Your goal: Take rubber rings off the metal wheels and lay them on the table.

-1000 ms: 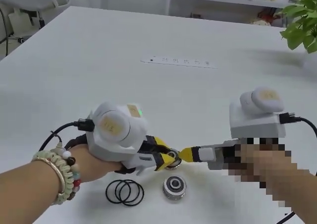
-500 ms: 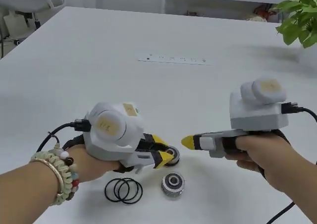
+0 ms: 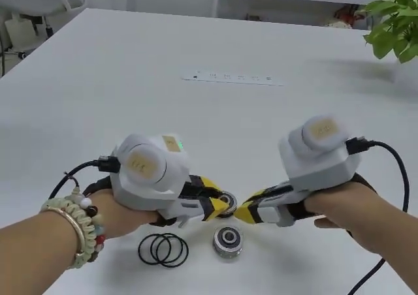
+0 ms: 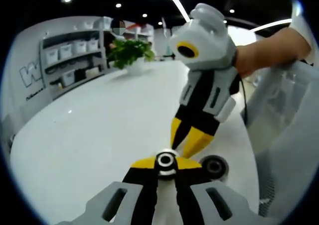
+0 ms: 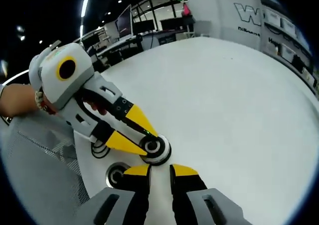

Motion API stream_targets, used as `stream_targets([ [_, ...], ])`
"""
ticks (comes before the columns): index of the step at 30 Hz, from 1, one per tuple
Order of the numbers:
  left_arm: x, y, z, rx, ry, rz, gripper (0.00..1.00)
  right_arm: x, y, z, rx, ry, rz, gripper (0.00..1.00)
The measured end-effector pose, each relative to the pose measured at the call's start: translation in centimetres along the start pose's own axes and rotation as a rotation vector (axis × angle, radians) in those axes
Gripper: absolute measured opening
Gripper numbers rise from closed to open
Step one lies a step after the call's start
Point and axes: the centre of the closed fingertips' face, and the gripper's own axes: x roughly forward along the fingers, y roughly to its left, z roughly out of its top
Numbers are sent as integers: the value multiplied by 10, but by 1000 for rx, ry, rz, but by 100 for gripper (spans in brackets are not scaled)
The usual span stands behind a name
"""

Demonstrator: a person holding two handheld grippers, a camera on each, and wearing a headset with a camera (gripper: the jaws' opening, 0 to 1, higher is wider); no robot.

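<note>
My left gripper (image 3: 225, 205) is shut on a small metal wheel (image 3: 227, 203), held just above the white table (image 3: 215, 125). In the left gripper view the wheel (image 4: 165, 161) sits between the yellow tips, with a dark rubber ring around its rim. The right gripper (image 3: 243, 212) points at this wheel from the right, its tips almost touching it. Its jaws stand a narrow gap apart in the right gripper view (image 5: 160, 171), with nothing between them. A second wheel (image 3: 228, 241) lies flat on the table below. Three black rubber rings (image 3: 163, 250) lie overlapped to its left.
A white power strip (image 3: 233, 79) lies across the middle of the table. A green plant (image 3: 395, 24) stands at the far right, an office chair (image 3: 39, 1) at the far left. A black cable (image 3: 385, 210) trails from the right gripper.
The right gripper drew away to the right half a second ago, and has come back left and down to the wheel in the left gripper. The left gripper stayed put.
</note>
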Motion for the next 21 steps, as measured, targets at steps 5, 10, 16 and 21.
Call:
stream_targets([
  [5,0,0,0,-1,-1,0,13,3,2,1,-39,-7,3,19],
  [10,0,0,1,-3,-3,0,13,6,5,4,-43,-41,10,22],
  [16,1,0,0,-7,-5,0,13,6,6,6,-87,-52,21,21],
  [21,1,0,0,-10,-8,0,13,4,5,3,-107,-40,25,17],
])
